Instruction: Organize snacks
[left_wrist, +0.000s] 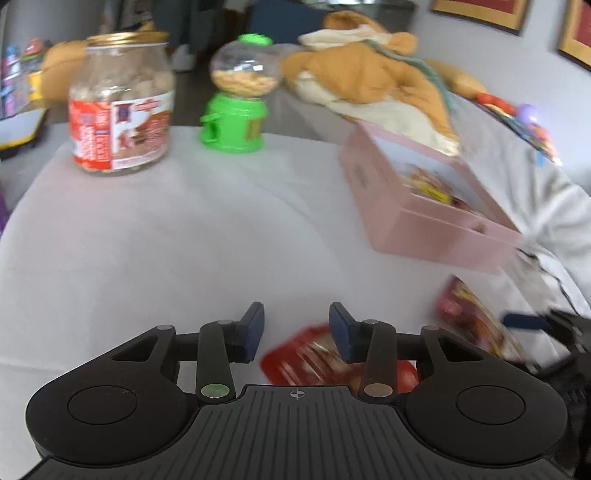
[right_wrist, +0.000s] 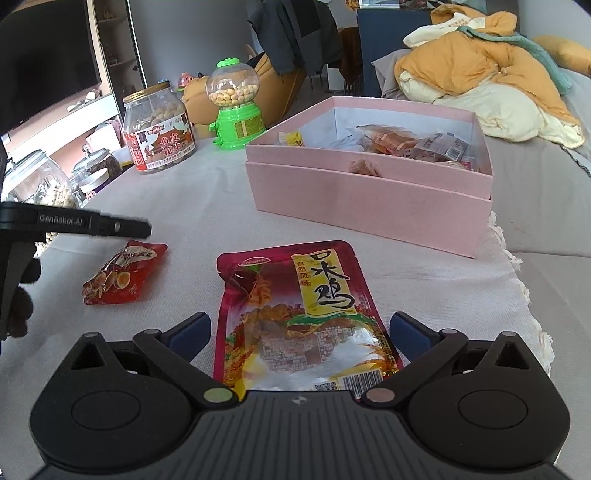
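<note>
Glossy red foil chicken pouch (right_wrist: 295, 317) lies flat on the white cloth surface (right_wrist: 207, 206), between the right gripper (right_wrist: 299, 332) jaws, which are spread wide and not touching it; smaller crinkled red packet (right_wrist: 123, 273) lies to its left; left gripper (left_wrist: 296, 330) jaws released over that packet (left_wrist: 314, 354), holding nothing; rectangular pink cardboard box (right_wrist: 369, 199) far right holds wrapped snacks; plastic peanut jar (right_wrist: 159, 129) and green gumball dispenser (right_wrist: 234, 107) stand far left.

"GenRobot.AI" on left tool (right_wrist: 125, 227); pouch (right_wrist: 306, 317) "口水鸡".
</note>
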